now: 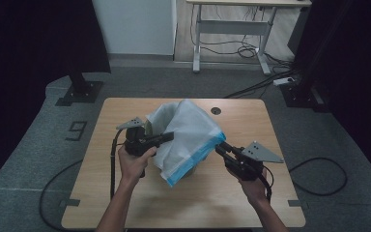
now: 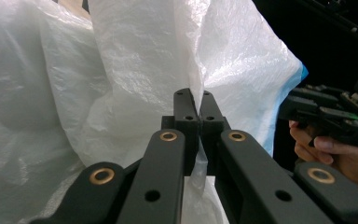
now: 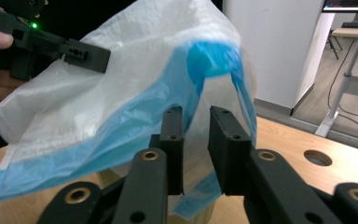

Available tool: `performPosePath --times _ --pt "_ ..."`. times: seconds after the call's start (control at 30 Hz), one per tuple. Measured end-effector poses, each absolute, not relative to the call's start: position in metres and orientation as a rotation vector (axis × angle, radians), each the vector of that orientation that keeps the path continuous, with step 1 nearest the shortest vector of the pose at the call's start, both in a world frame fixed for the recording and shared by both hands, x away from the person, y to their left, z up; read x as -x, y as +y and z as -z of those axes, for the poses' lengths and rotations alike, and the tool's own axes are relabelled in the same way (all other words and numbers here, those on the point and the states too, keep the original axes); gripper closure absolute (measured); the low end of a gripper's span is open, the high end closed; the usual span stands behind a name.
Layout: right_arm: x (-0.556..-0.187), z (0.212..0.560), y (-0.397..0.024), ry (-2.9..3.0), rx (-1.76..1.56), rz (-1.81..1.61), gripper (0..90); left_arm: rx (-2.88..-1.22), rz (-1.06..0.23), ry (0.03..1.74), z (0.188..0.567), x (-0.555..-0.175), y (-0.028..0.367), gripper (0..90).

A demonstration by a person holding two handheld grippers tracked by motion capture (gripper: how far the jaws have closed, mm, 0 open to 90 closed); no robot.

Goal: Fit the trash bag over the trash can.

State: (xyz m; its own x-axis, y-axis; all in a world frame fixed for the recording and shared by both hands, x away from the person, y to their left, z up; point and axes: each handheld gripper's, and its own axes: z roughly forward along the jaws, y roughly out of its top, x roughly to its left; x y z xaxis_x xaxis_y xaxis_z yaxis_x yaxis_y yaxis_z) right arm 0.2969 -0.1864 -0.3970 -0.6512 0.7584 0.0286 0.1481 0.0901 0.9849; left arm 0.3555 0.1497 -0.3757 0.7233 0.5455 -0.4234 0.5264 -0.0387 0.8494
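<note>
Pinching the plastic bag (image 2: 140, 70), left claw (image 2: 195, 109) clenched (right claw (image 3: 196, 126) parted around its edge)

Readable text: one mark | Sign: digit "9" (image 1: 77, 129), dark, taped on grey floor left of table (image 1: 125, 193) | Seen in: high view | Bag, grippers, table top: no legible lettering, labels or brands
</note>
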Motion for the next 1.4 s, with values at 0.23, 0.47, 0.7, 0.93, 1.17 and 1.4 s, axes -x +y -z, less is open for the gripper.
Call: performPosePath --times 0.23,0.47,0.7,0.93,1.17,1.4 --pt "-0.305 0.393 -0.178 1.863 -0.878 -1.625 78.9 -1.687 -0.015 0.865 0.377 -0.357 0.147 89.4" --pt "-0.306 0.395 -0.175 1.859 -0.836 -1.588 88.7 -1.642 -0.043 0.882 0.380 -0.357 0.152 89.4" --pt "-0.307 0.413 -0.182 1.876 -0.881 -1.543 88.8 -1.577 -0.102 0.900 0.379 -0.355 0.161 89.6" --pt "-0.293 0.429 -0.191 1.883 -0.910 -1.523 88.7 -1.516 -0.143 0.912 0.373 -0.350 0.174 89.6" --pt "-0.276 0.467 -0.192 1.945 -0.958 -1.559 88.7 -1.535 -0.143 0.930 0.380 -0.345 0.181 89.6" --pt "-0.282 0.466 -0.193 1.952 -0.952 -1.555 87.6 -1.601 -0.148 0.886 0.366 -0.335 0.174 86.9"
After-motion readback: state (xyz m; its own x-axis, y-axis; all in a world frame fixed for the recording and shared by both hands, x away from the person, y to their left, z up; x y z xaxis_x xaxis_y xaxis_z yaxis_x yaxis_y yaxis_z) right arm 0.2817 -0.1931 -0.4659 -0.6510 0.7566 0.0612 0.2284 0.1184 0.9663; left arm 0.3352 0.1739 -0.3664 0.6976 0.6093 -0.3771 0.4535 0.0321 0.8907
